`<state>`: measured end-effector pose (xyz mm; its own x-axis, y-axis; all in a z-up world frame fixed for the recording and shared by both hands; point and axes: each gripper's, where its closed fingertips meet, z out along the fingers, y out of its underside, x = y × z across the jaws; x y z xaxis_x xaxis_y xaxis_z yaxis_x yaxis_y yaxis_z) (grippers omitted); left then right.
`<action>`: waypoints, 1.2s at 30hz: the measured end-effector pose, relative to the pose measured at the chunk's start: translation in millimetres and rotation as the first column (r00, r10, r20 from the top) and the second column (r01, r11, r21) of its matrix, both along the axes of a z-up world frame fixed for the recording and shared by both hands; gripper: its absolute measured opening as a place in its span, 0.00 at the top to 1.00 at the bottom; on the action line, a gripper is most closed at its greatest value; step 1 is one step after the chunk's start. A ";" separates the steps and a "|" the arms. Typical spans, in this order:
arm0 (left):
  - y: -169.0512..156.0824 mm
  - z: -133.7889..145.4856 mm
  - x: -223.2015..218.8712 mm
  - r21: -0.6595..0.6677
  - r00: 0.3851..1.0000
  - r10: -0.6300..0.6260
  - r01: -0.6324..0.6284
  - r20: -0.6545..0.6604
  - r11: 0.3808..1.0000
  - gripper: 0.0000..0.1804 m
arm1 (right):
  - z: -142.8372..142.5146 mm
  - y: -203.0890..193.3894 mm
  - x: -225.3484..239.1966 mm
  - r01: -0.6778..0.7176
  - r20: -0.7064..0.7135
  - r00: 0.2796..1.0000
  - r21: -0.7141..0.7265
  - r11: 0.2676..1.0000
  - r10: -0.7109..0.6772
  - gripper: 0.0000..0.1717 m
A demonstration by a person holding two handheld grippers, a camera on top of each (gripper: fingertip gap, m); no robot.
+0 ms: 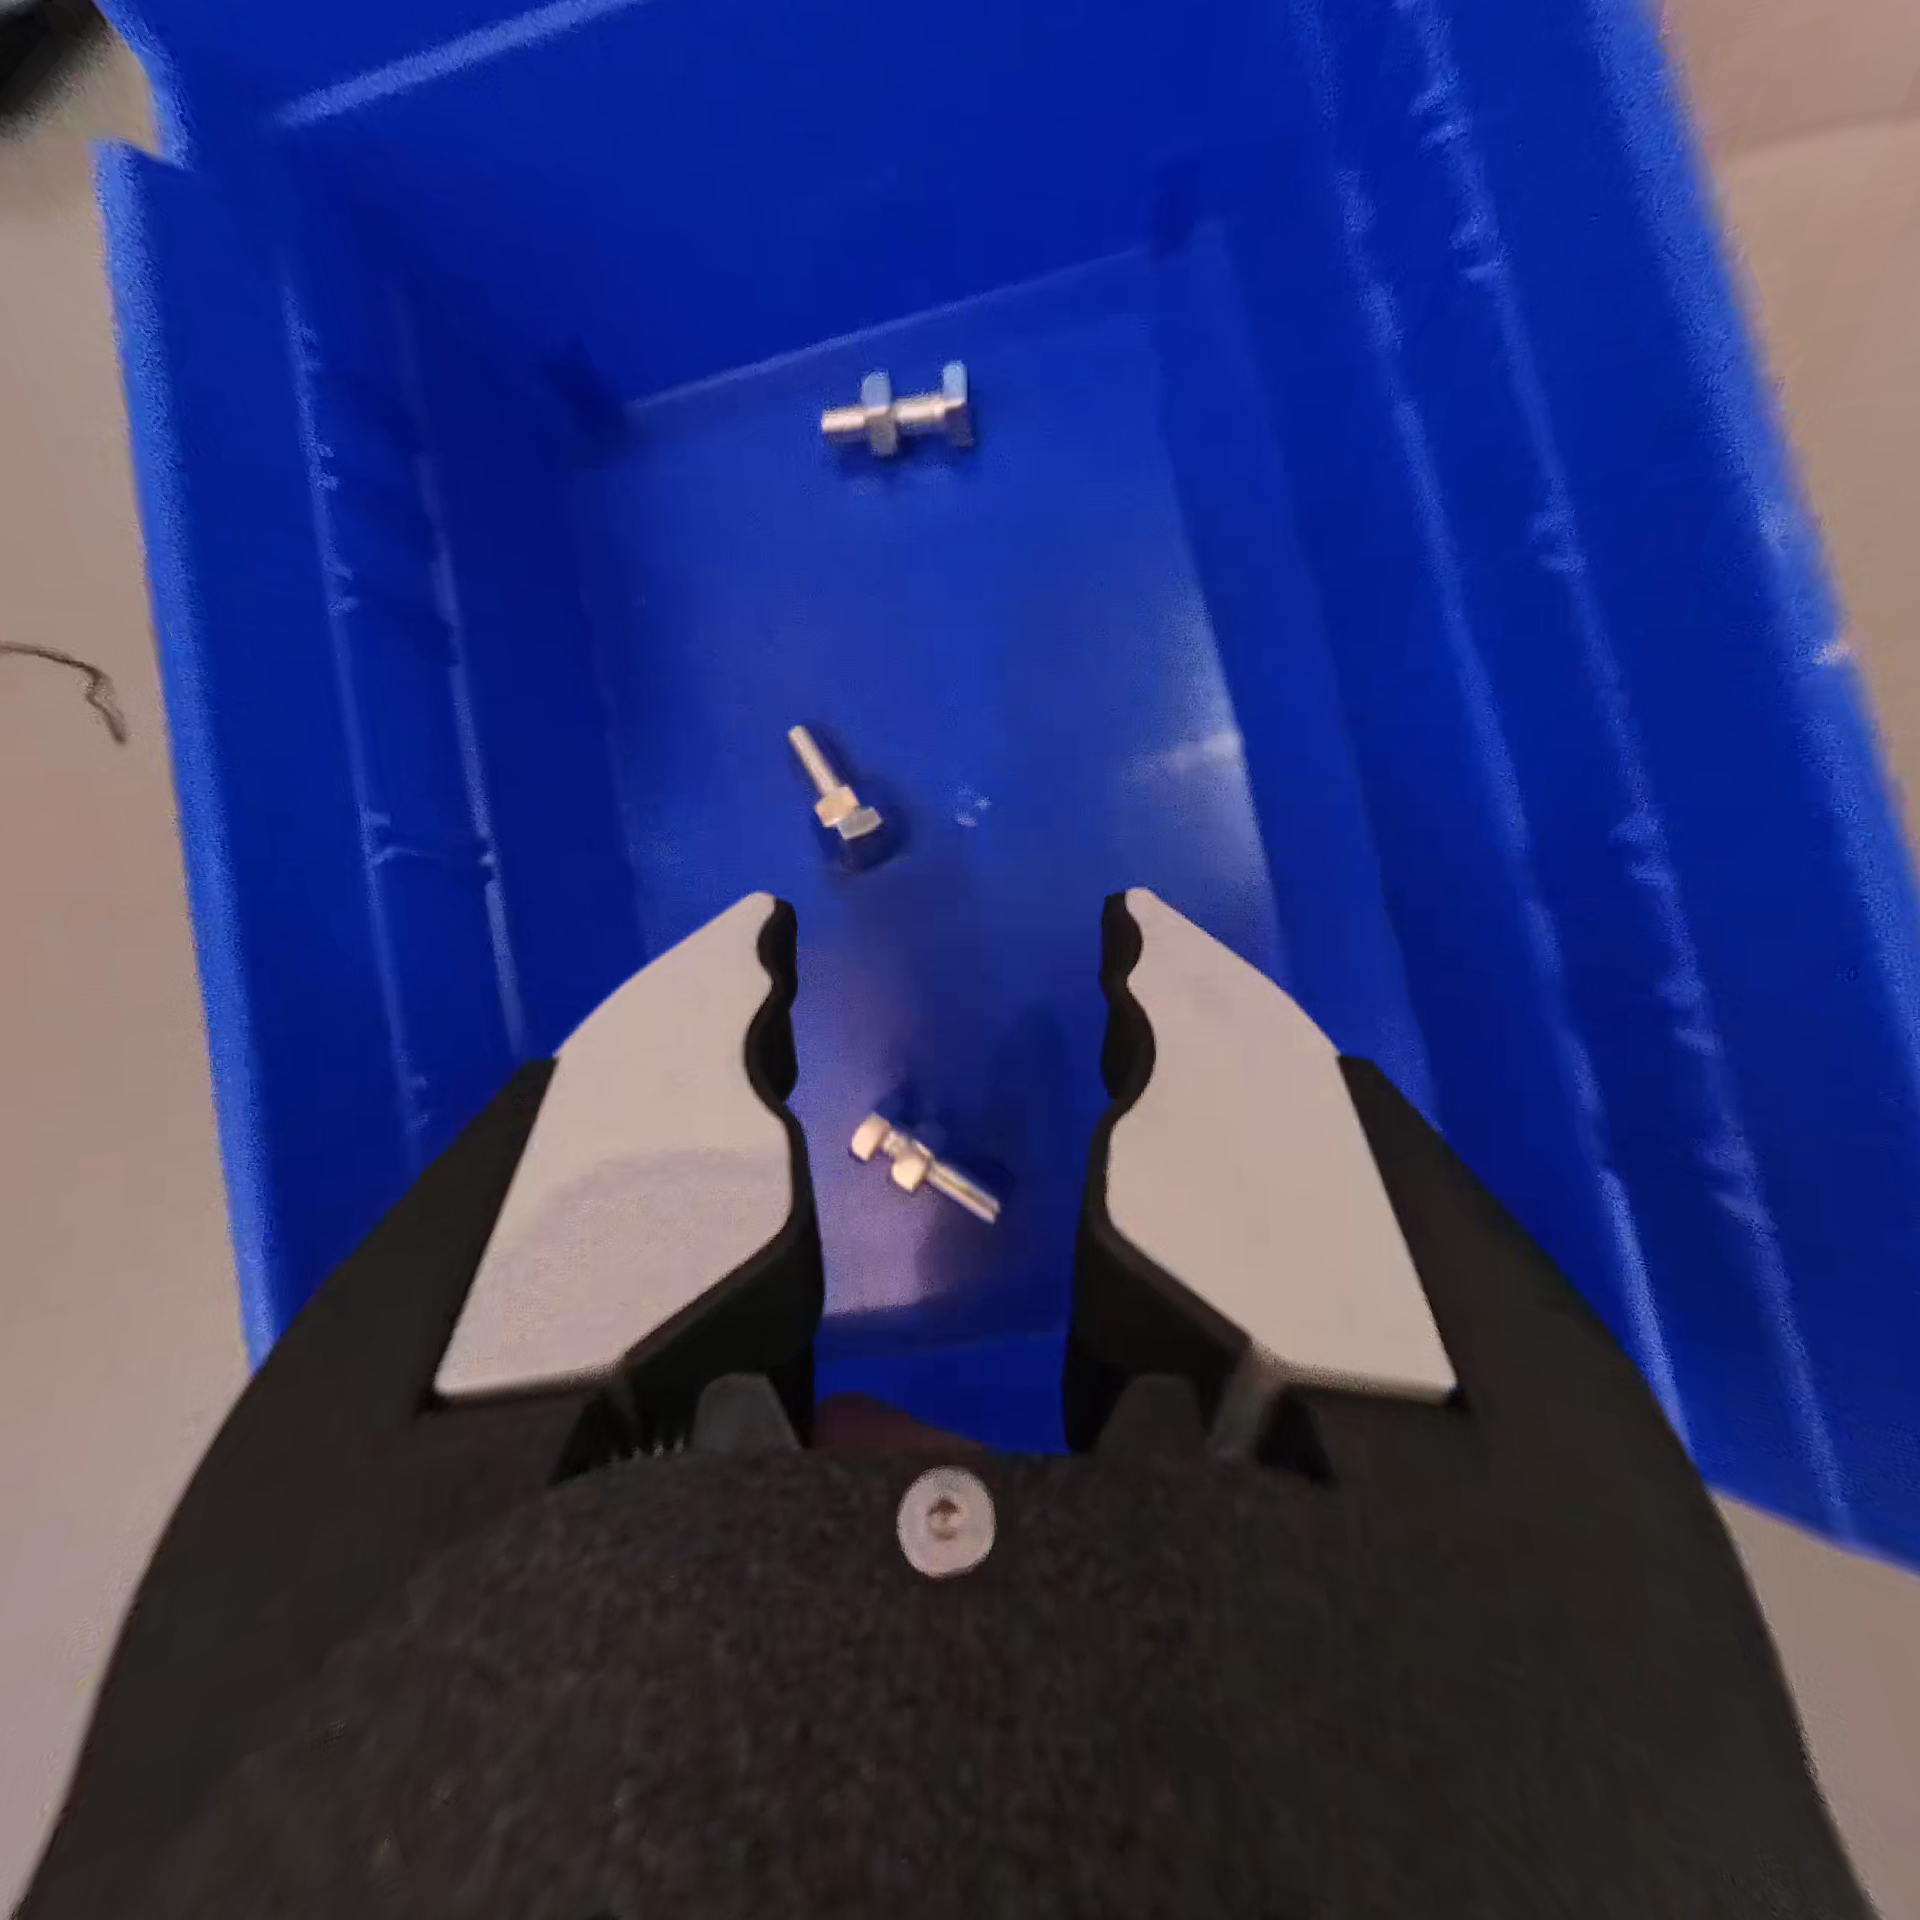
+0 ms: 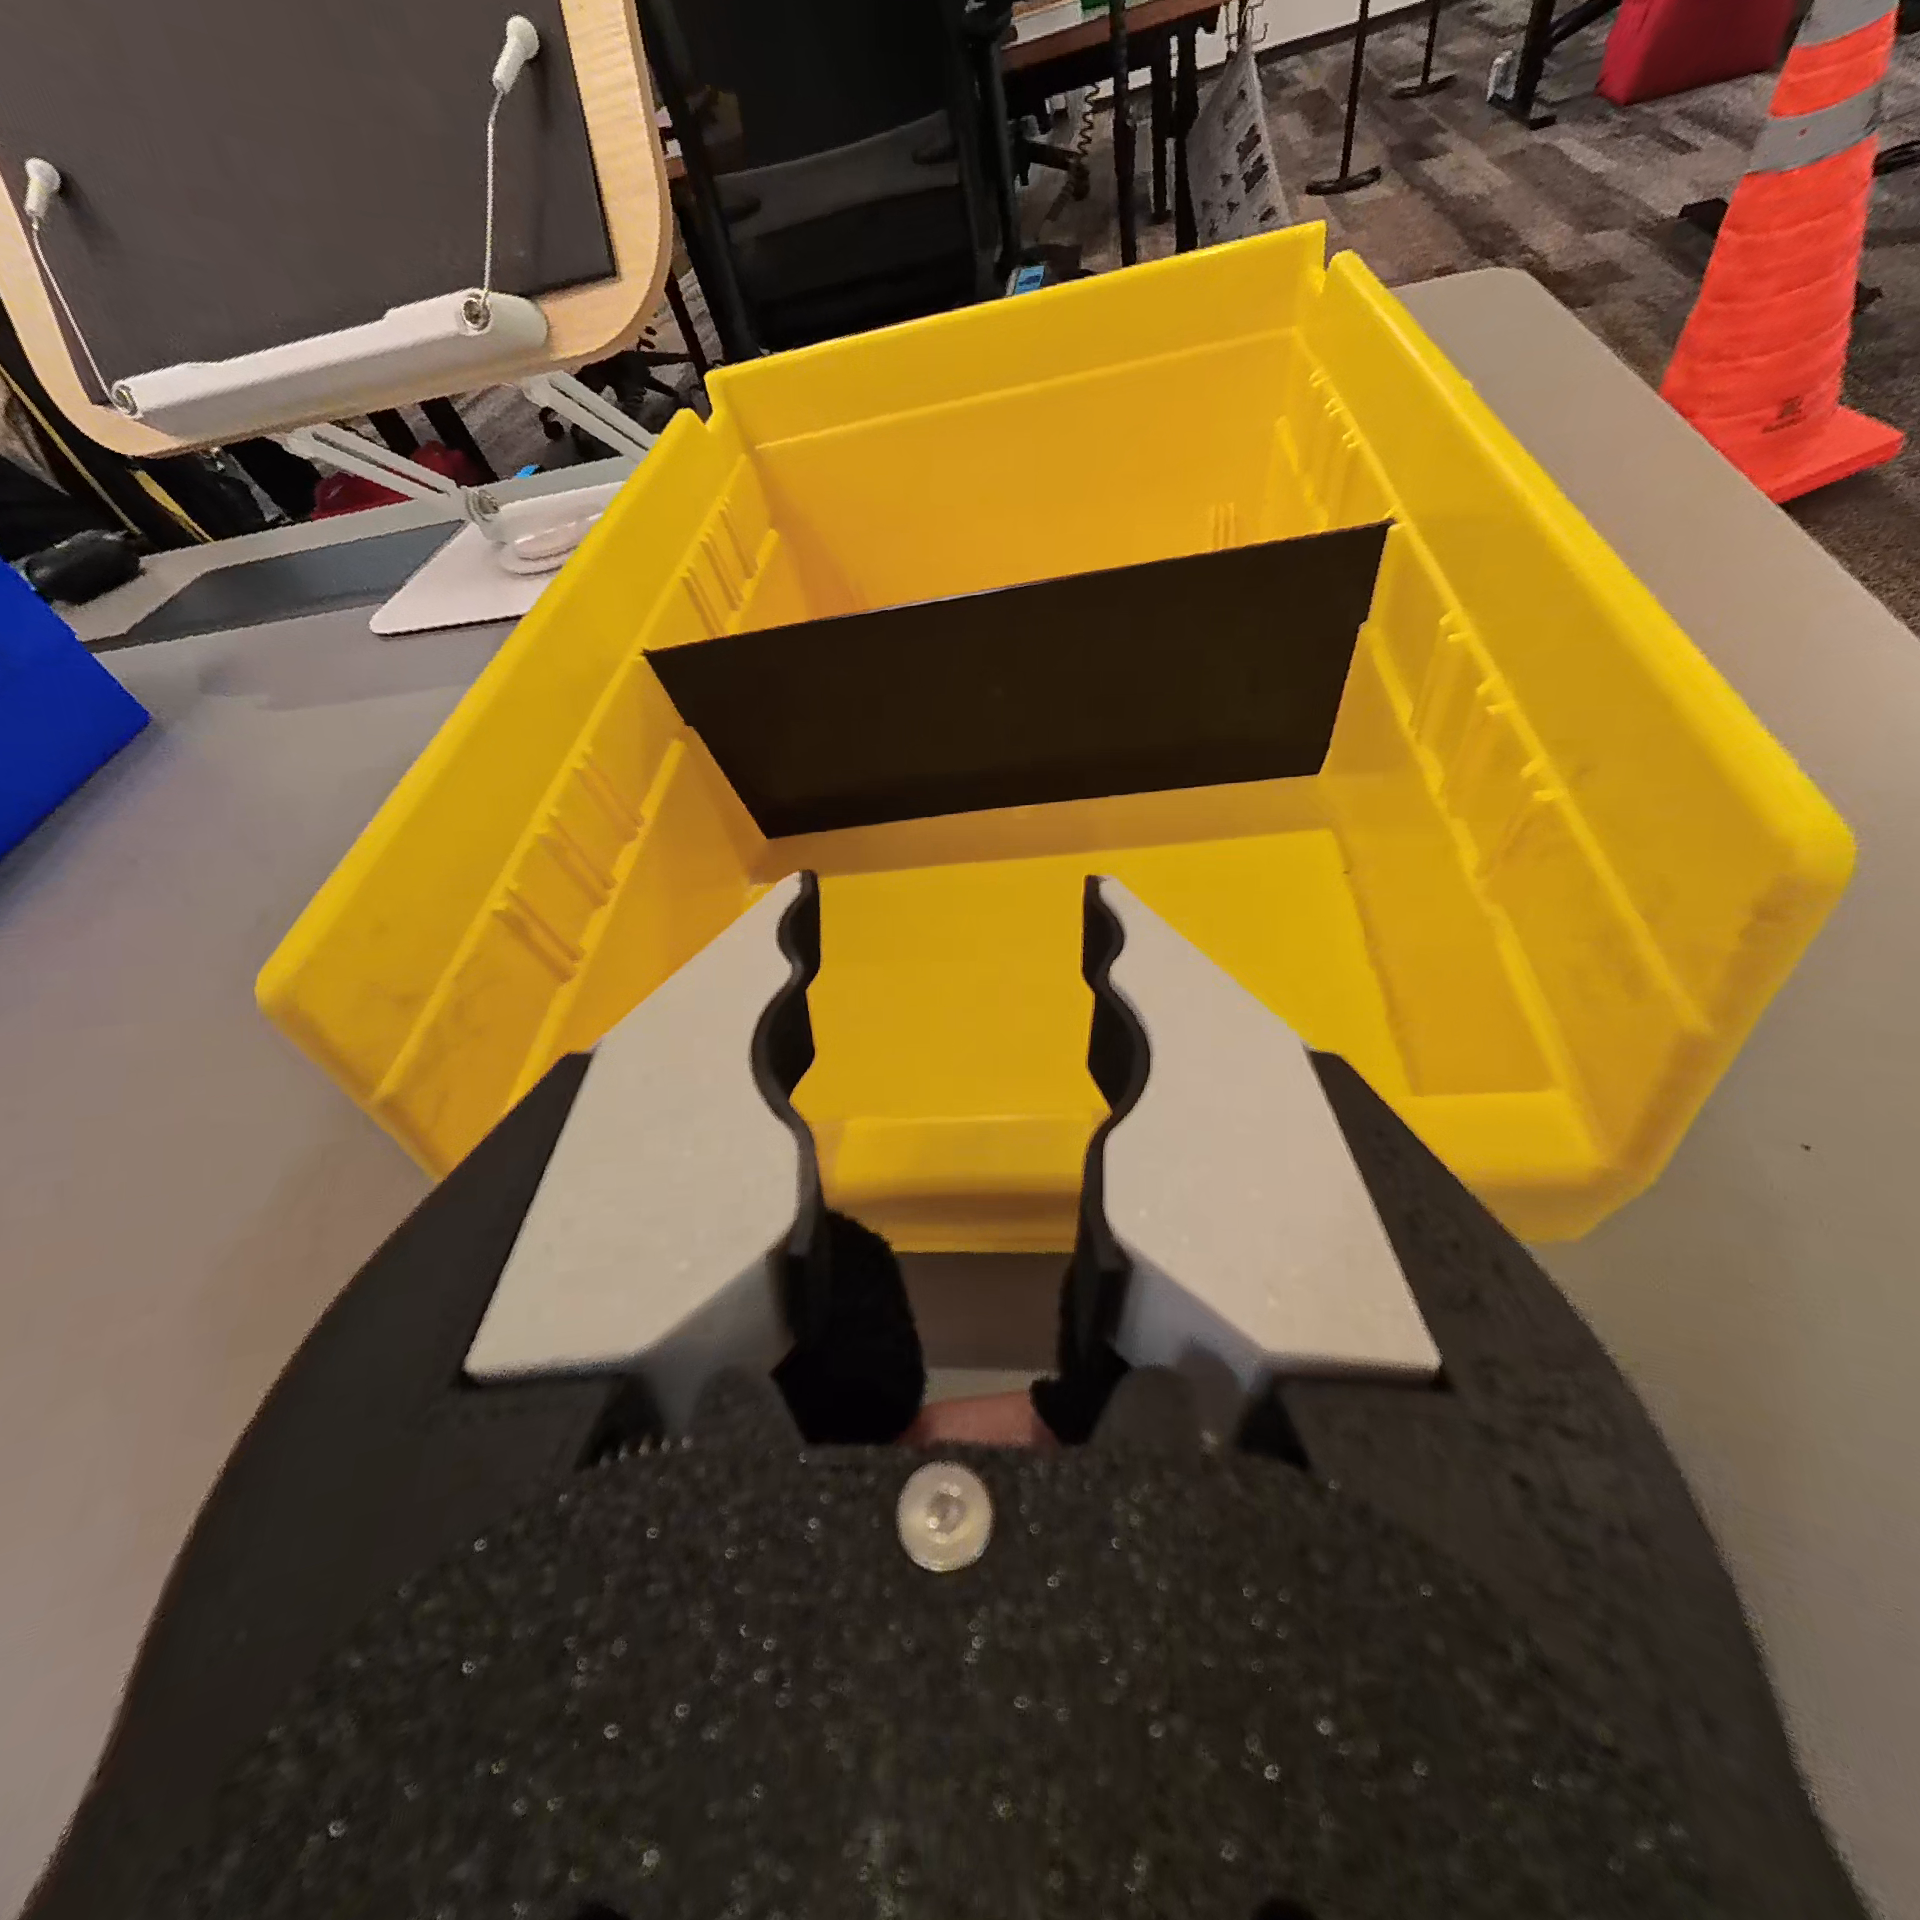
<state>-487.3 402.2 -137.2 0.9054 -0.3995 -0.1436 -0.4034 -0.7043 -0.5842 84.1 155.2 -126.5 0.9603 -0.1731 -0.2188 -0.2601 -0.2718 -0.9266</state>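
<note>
Left gripper [image 1: 940,914] fingers spread wide, nothing between them, over blue bin [image 1: 1558,727]. Only left view shows bin floor: nearest bolt [image 1: 925,1166] under fingers, second bolt [image 1: 836,795] beyond tips, third bolt [image 1: 899,416] by far wall.

Right gripper [image 2: 948,894] fingers apart, nothing gripped, above yellow bin [image 2: 1621,831] on table [image 2: 187,1039]; black divider [image 2: 1018,696] crosses bin beyond tips. Blue bin corner [image 2: 52,707] left of yellow bin.

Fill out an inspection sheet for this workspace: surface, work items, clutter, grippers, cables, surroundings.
Surface: grey table.
Work items: blue bin with three silver bolts lying on its floor, far, middle, near; yellow bin with a black divider, nothing seen in its near compartment.
Clutter: nothing seen.
Grippers: left gripper open above the blue bin, holding nothing; right gripper open over the yellow bin, holding nothing.
Cables: thin dark strand on the table.
Surroundings: orange cone, chair.
</note>
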 end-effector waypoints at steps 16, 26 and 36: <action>41.7 -49.6 -17.3 -0.171 0.981 0.184 -0.171 0.064 0.970 0.89 | 2.5 0.2 -1.6 -0.017 -0.054 0.998 0.021 1.000 0.018 0.71; 4.1 40.5 1.4 0.238 0.990 -0.048 0.015 0.133 0.971 0.89 | 18.6 8.6 -54.5 -0.188 0.054 0.981 0.070 0.980 0.185 0.71; -159.5 137.3 166.4 0.507 0.670 -0.607 0.378 0.429 0.775 0.90 | 49.7 13.8 -100.7 -0.260 0.122 0.962 0.131 0.957 0.245 0.74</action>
